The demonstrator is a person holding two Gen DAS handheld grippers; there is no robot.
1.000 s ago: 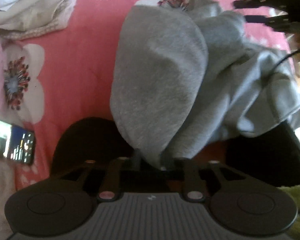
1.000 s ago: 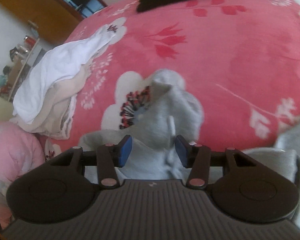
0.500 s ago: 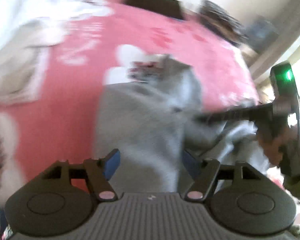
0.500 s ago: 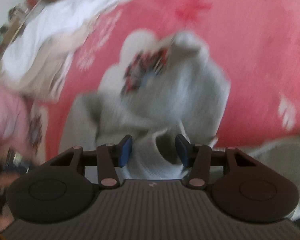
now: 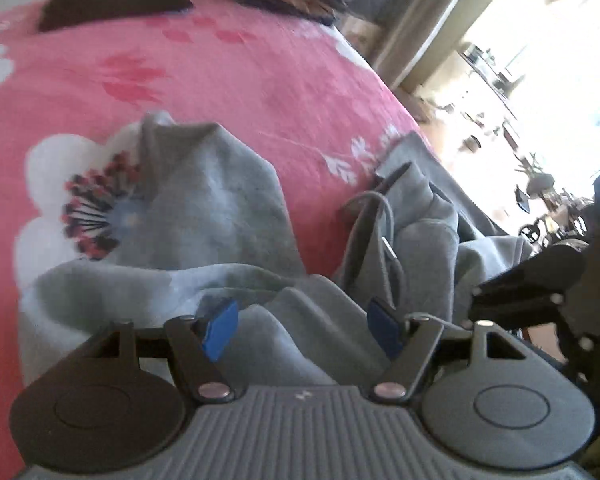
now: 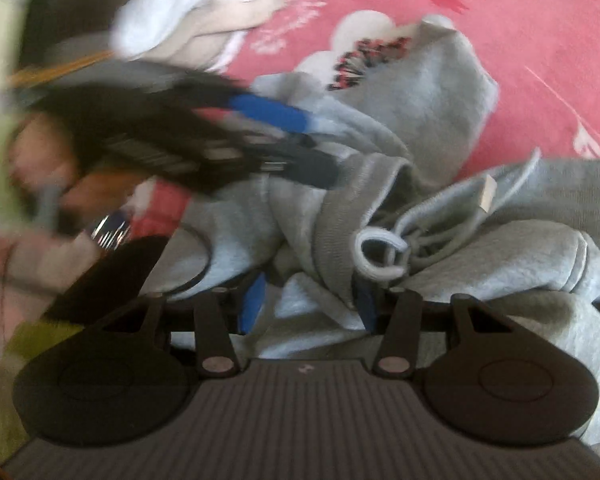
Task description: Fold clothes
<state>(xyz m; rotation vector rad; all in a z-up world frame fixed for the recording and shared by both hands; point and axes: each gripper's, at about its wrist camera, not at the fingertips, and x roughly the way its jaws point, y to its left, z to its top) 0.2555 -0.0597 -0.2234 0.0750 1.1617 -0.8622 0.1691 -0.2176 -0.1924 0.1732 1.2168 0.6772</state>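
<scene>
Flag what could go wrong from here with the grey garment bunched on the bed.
1. The drawstring loops right by the right gripper, whose fingers have grey fabric between them; a pull might snag the cord.
2. The grey sweatpants lie crumpled, so a fold now would likely trap wrinkles.
3. The left gripper is opening over a fabric ridge, close to the other gripper; both could tug the same bunch.

The sweatshirt (image 5: 220,216) lies crumpled on the bed (image 5: 228,80), spreading ahead of the left fingers (image 5: 220,330); a folded cloth (image 5: 112,0) sits far beyond them.
</scene>
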